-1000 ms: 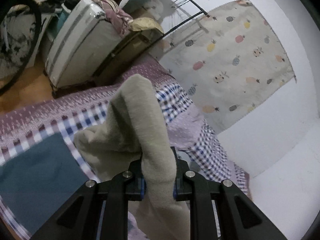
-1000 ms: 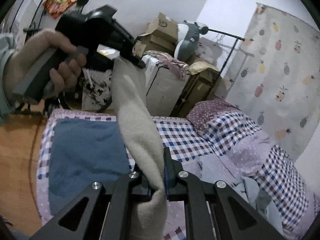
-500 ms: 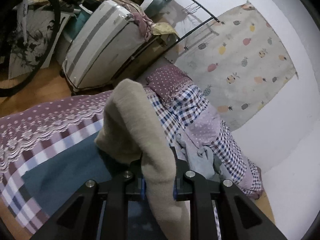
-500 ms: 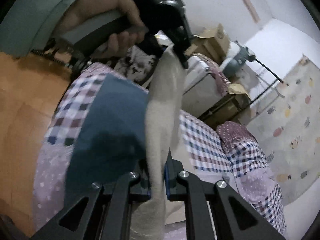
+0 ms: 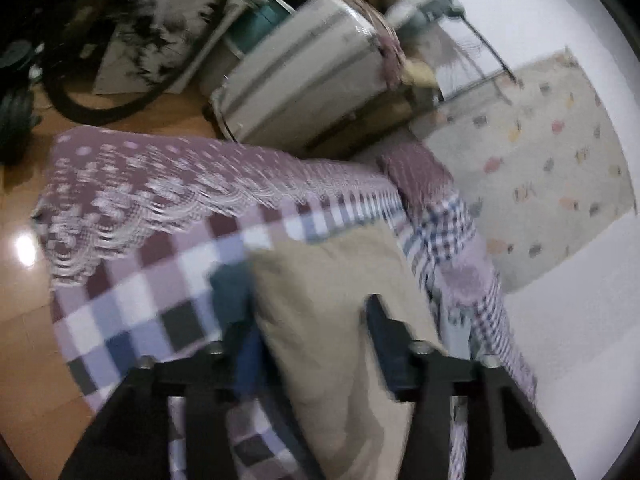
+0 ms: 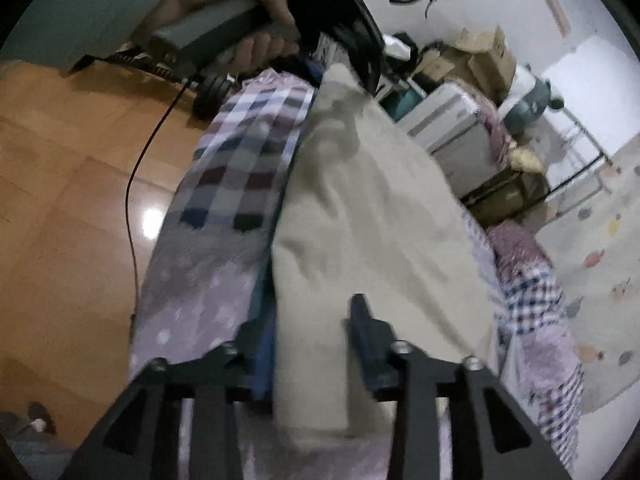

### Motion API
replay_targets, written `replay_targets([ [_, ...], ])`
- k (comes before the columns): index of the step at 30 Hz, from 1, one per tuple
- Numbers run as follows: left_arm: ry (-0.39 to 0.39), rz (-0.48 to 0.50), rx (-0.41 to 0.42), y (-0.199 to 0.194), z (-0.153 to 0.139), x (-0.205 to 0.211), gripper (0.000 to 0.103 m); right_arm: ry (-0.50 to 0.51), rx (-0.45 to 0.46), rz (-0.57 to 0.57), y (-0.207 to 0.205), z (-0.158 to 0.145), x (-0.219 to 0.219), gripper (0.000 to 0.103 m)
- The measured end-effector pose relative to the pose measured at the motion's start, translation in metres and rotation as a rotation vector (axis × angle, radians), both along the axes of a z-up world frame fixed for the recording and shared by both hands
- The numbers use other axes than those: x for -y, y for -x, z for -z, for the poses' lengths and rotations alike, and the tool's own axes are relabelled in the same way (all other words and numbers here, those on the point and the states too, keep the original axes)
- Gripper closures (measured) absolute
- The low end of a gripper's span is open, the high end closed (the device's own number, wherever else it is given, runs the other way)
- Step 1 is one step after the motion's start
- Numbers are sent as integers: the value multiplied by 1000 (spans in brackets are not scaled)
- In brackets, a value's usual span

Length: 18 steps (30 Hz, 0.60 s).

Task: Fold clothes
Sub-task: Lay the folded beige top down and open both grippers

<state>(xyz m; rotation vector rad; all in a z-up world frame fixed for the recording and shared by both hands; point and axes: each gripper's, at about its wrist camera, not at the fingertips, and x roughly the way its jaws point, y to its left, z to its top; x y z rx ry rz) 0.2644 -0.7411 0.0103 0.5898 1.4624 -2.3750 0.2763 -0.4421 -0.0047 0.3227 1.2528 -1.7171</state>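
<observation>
A beige fleece garment lies spread flat on the checked bedspread, over a dark blue garment whose edge shows at its left. My left gripper is open, its fingers wide apart with the beige cloth lying loose between them. In the right wrist view the beige garment stretches away along the bed, and my right gripper is open astride its near end. A hand holds the left gripper at the garment's far end. The frames are motion-blurred.
The bed's left edge drops to a wooden floor with a black cable. Beyond the bed stand a white suitcase, cardboard boxes and a bicycle wheel. A pillow and crumpled bedding lie toward the fruit-print wall cloth.
Both grippers came down from holding the beige garment in the air, laid it flat over the blue garment, and opened, letting it go.
</observation>
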Motion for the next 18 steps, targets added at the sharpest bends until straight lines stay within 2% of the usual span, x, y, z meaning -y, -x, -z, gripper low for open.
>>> replay_targets([
  [1,-3,-28,-6,-8,0,3,29,-4,38,18,3,0,-8,60],
  [6,64,-54,35,-35,-11,8,25,-4,224,103,17,-6,-49,59],
  [8,107,-45,36,-42,-24,1,22,39,273,141,20,-16,-72,59],
  [11,203,-16,30,-51,-50,-21,19,131,298,236,26,-38,-106,56],
  [15,291,77,-8,-51,-89,-66,18,273,270,377,32,-72,-157,39],
  [18,354,153,-46,-51,-118,-113,17,364,246,504,34,-95,-194,31],
])
